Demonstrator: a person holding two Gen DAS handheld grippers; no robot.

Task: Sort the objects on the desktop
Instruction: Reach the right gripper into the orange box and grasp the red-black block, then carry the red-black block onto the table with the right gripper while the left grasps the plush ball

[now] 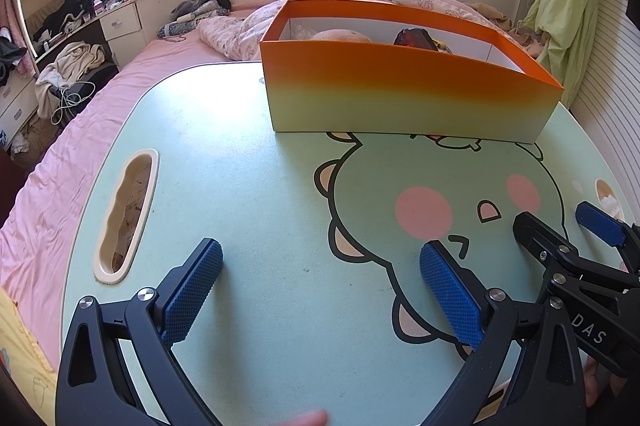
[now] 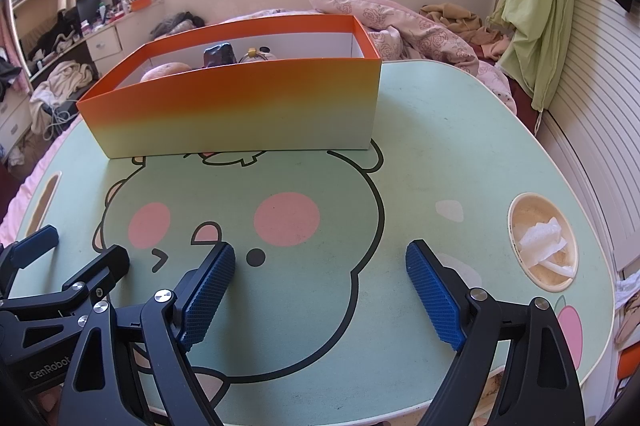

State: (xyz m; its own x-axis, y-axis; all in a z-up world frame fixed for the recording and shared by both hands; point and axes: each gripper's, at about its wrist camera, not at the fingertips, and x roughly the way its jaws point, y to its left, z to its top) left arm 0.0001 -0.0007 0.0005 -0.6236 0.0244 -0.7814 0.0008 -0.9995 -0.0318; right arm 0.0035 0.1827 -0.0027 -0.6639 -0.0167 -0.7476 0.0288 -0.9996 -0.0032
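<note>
An orange-to-cream cardboard box stands at the far side of the green cartoon table. Inside it I see an orange fruit, a dark brown object and a small round item; the rest is hidden by the wall. The box also shows in the right wrist view. My left gripper is open and empty, low over the table's near side. My right gripper is open and empty beside it, and shows at the left view's right edge.
A cup hole at the table's right holds crumpled white paper. A handle slot cuts the table's left side. A pink bed with a rumpled quilt surrounds the table. A radiator wall stands at the right.
</note>
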